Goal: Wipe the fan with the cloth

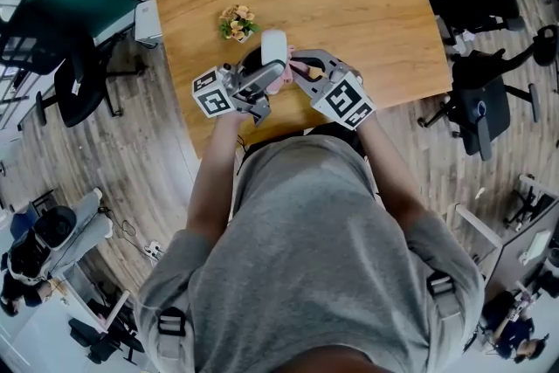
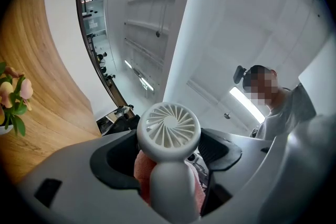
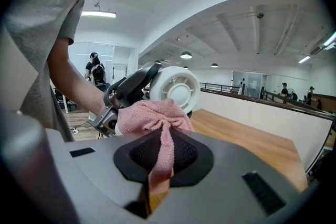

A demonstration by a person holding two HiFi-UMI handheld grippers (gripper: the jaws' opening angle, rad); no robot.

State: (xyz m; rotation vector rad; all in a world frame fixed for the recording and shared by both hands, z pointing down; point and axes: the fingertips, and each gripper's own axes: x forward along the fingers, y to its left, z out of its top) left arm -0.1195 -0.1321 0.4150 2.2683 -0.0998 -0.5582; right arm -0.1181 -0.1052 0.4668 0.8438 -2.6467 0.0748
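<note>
Fan (image 2: 168, 131): white, hand-held, with a round grilled head on a thick handle. It is held off the counter (image 1: 349, 4), close in front of the person. The handle lies along the jaw line of the left tool (image 1: 253, 87) and the head stands clear beyond its tips, tilted upward.

Left tool: closed on the fan's handle, with a pad on either side.

Cloth (image 3: 152, 115): pink and bunched. A narrow tail is pinched in the right tool (image 3: 163, 157), whose jaws are nearly together on it. The bunch sits just ahead of the tips.

Relation of note: the two tools meet nose to nose from left and right. In the right gripper view the fan's head lies straight ahead of the right tool and slightly above the cloth. In the left gripper view the bunch shows behind the handle, just under the head, apparently touching it. The grilled faces look unreached by the cloth, so the wipe would probably travel up along the fan's long axis, from neck to head. The right hand is the one that carries the cloth there; the left only presents the fan.

Potted flowers (image 1: 238, 22): small, standing on the counter just beyond the tools, apart from both.
</note>
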